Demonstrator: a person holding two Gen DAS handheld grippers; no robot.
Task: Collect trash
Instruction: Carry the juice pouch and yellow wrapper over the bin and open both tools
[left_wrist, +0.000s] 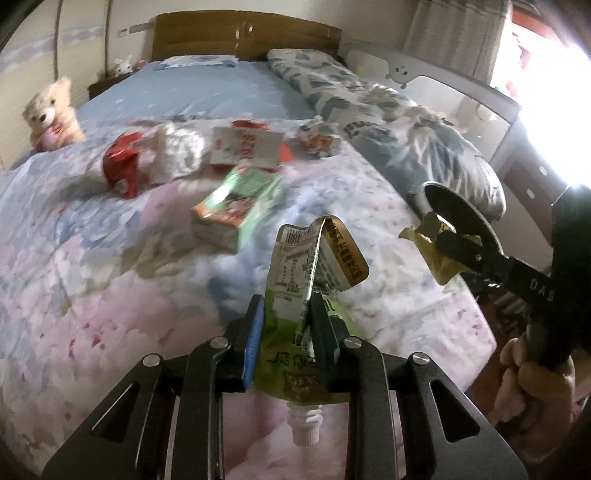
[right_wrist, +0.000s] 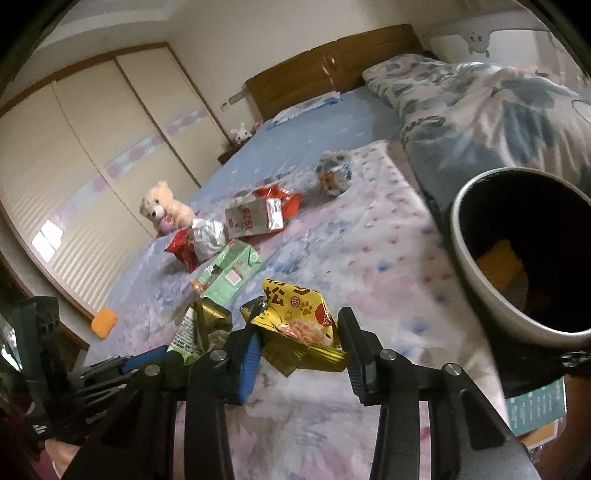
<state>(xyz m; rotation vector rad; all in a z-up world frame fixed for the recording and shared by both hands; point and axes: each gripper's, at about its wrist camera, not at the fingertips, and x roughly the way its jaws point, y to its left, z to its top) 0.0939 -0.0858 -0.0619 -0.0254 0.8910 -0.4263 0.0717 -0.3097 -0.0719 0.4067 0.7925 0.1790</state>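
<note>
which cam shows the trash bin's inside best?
Right wrist view: the grey round trash bin with black liner fills the right side, its mouth open to view, yellow trash inside. Left wrist view shows only a small part of its rim behind the right gripper.

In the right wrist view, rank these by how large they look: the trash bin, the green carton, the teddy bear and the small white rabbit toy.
1. Trash bin, though it is nearest the camera.
2. Green carton.
3. Teddy bear, close to the carton; farther off, so unsure.
4. White rabbit toy, farthest away.
</note>
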